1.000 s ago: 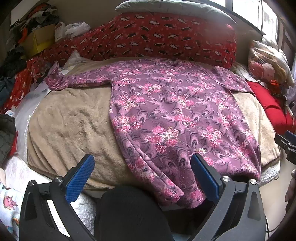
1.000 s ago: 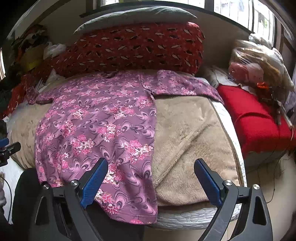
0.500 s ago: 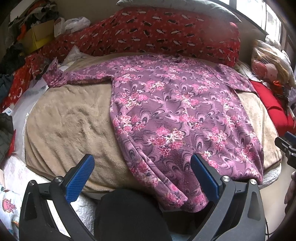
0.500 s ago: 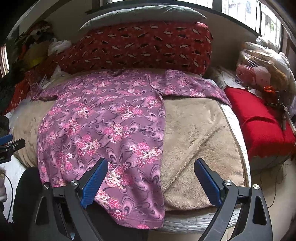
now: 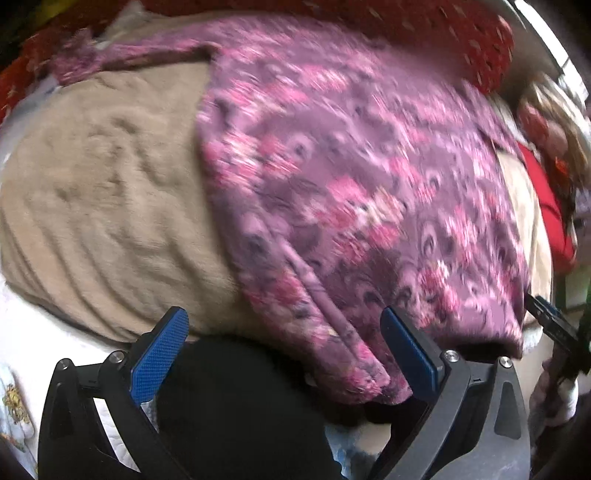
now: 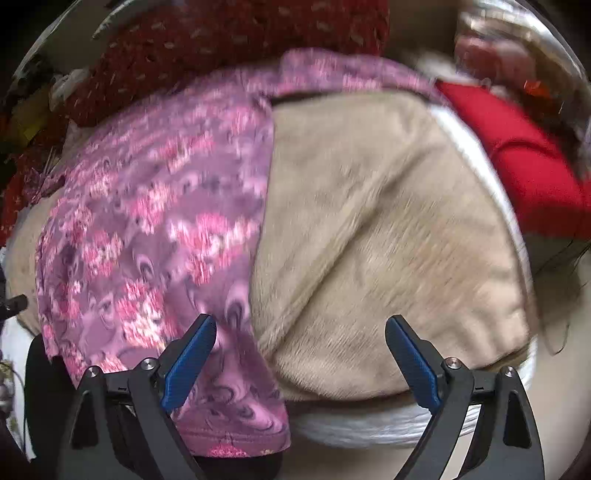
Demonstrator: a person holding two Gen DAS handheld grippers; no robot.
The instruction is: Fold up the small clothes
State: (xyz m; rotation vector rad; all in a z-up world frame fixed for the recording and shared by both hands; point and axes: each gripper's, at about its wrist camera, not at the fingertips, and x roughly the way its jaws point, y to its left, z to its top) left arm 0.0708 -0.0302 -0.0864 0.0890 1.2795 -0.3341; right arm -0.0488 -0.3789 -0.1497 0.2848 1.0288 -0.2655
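A purple long-sleeved top with pink flowers lies spread flat on a beige blanket, its hem hanging over the near edge of the bed. My left gripper is open and empty just before the hem's left corner. In the right wrist view the top fills the left half over the blanket. My right gripper is open and empty, its left finger over the hem's right corner. Both views are blurred by motion.
A red patterned bolster runs along the back of the bed. A red cushion lies to the right beside a white mattress edge. A dark rounded object sits below the left gripper. The other gripper shows at far right.
Both grippers have moved forward and down toward the hem of the top; the bed looms larger. Both stay open.
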